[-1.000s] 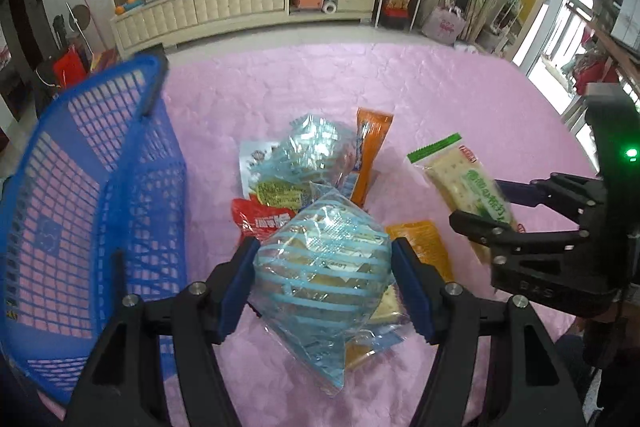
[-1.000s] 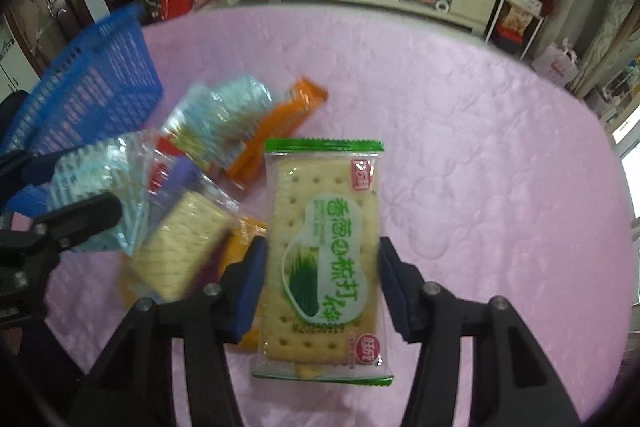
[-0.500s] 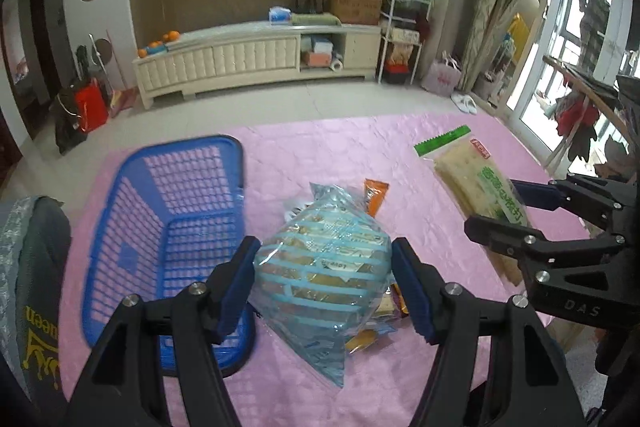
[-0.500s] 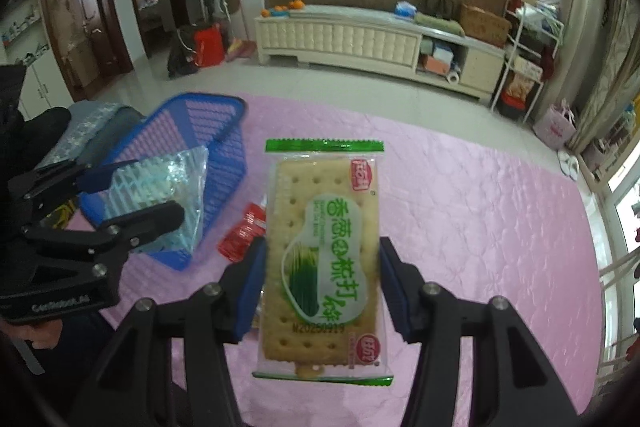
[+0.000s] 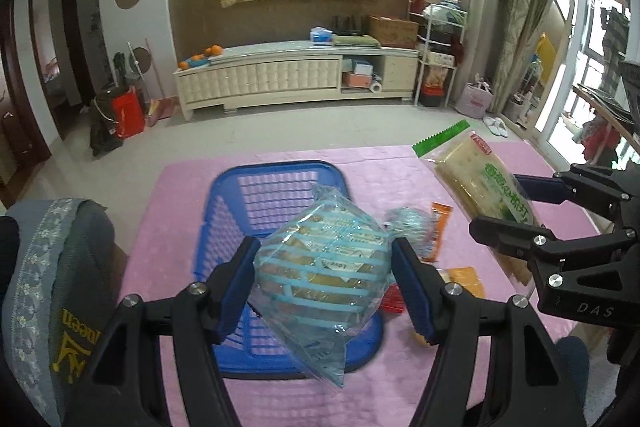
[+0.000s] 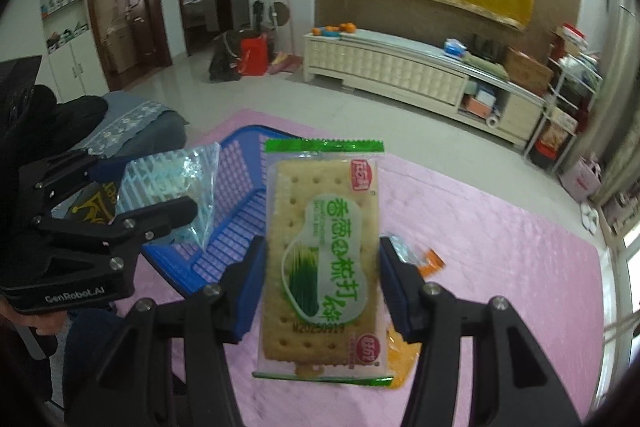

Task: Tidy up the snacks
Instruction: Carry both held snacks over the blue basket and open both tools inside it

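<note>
Left wrist view: left gripper (image 5: 324, 285) clamps a striped bag (image 5: 320, 279) above the basket (image 5: 276, 195), hiding its middle. Right gripper (image 6: 320, 291) grips a cracker pack (image 6: 322, 263); packets beneath mostly hidden.

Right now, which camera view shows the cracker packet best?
The right wrist view: the cracker packet faces the camera flat, its label readable, between the right gripper fingers. The left wrist view shows it at an angle, partly hidden.

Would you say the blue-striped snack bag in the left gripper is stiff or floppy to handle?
Probably floppy: the blue-striped bag bulges between the left gripper fingers, its clear corner hanging loose. The glossy film looks slippery, and it seems light.
</note>
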Tool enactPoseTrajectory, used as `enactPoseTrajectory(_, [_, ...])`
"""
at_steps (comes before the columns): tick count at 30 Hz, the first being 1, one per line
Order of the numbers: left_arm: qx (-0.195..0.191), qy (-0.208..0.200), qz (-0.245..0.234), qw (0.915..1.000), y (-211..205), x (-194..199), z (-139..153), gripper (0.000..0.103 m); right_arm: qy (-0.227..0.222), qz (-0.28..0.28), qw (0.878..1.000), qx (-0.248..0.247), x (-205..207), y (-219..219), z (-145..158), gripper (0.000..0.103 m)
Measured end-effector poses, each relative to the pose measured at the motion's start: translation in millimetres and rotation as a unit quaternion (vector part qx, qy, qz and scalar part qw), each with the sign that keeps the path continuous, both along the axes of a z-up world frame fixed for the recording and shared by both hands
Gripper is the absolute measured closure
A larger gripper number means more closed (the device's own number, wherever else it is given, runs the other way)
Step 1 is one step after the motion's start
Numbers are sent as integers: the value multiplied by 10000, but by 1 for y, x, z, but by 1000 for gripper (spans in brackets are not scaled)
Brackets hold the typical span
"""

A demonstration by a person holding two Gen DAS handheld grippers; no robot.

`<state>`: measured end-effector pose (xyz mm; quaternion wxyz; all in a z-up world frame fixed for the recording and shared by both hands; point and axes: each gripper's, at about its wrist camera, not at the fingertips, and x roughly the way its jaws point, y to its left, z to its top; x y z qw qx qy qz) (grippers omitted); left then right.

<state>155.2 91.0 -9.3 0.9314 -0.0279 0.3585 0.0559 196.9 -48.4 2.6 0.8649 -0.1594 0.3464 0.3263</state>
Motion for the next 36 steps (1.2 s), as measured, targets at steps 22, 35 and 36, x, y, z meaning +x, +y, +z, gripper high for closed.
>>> enactPoseTrajectory(22, [-215,390,228,9987,95,61,-47,38,474,301,9981,-253,63,101,-43,44])
enactPoseTrajectory(35, [-352,564,271,9974,108,79,-66,35,516,287,9971,-481,79,120,-60,44])
enactPoseTrajectory(36, [-344,560,267,9975,108,79,-66,34,515,313,9969,-511,78,122,-61,44])
